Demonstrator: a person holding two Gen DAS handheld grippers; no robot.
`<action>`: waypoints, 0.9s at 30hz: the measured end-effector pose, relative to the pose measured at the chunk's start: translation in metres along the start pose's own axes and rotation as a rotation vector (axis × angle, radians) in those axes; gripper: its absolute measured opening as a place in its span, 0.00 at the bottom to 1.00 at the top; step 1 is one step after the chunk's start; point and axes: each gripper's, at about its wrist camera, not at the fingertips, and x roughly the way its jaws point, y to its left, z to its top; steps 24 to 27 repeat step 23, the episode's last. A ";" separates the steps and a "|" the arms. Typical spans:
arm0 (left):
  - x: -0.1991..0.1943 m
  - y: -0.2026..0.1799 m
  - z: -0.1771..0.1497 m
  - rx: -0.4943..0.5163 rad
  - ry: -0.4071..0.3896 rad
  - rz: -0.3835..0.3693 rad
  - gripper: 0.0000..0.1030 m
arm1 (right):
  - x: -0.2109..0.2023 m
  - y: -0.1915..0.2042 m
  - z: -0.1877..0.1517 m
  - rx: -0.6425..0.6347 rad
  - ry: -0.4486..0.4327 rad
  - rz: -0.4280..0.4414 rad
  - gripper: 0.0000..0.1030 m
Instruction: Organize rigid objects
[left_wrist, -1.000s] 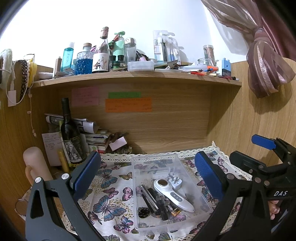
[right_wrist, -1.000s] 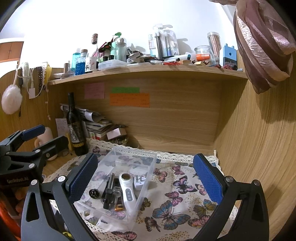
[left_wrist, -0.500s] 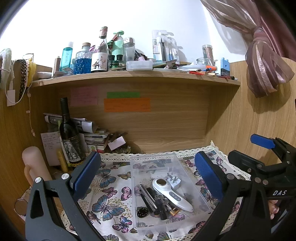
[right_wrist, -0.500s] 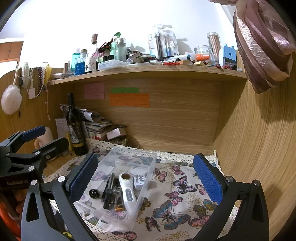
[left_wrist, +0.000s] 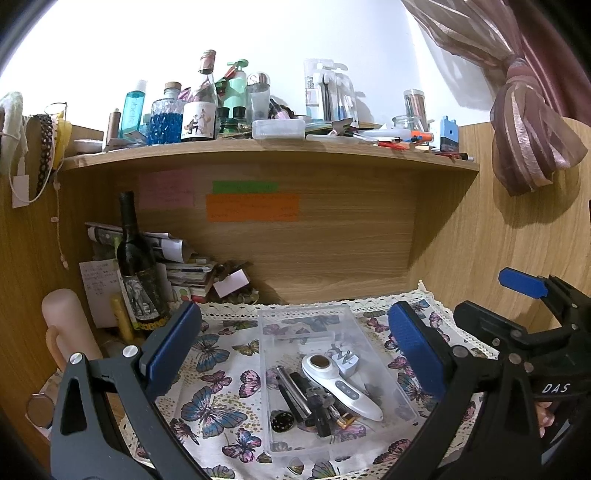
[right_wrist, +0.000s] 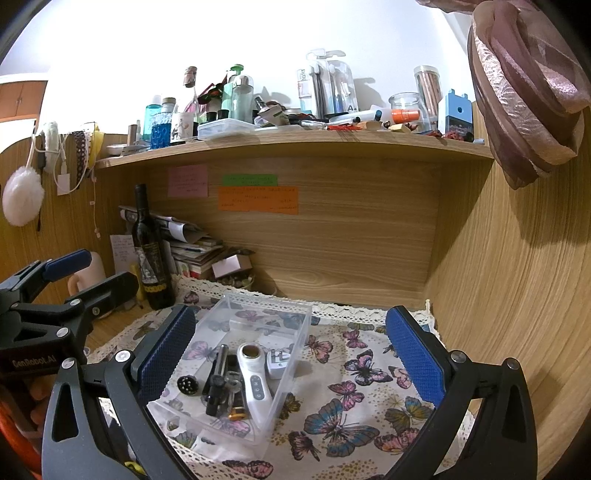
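Observation:
A clear plastic bin (left_wrist: 291, 325) (right_wrist: 258, 314) sits on the butterfly cloth (left_wrist: 214, 402) (right_wrist: 354, 406). In it lie a white handheld device (left_wrist: 341, 384) (right_wrist: 255, 376), a white plug adapter (left_wrist: 345, 363) (right_wrist: 279, 363), a black tube (left_wrist: 291, 391) (right_wrist: 218, 384), a small round black disc (left_wrist: 282, 421) (right_wrist: 186, 386) and other small dark parts. My left gripper (left_wrist: 295, 343) is open and empty, held above the bin. My right gripper (right_wrist: 291, 350) is open and empty, to the bin's right. Each gripper shows at the edge of the other's view.
A dark wine bottle (left_wrist: 138, 266) (right_wrist: 149, 251) stands at the back left beside stacked papers (left_wrist: 181, 266). A pink cylinder (left_wrist: 68, 325) stands left. The shelf (left_wrist: 258, 151) above is crowded with bottles and jars. Wooden walls close the back and right.
Both views have shifted only slightly; the left wrist view has the bin a little lower and nearer. Both grippers stay open and empty.

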 end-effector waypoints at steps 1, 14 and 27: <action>0.001 0.000 0.000 -0.002 0.004 -0.003 1.00 | 0.000 0.000 0.000 -0.001 0.000 -0.001 1.00; 0.000 0.000 -0.001 -0.006 0.009 -0.020 1.00 | 0.000 0.000 0.000 -0.008 -0.003 0.005 1.00; -0.001 0.001 -0.001 -0.013 0.011 -0.029 1.00 | 0.000 0.000 -0.001 -0.011 -0.001 0.007 1.00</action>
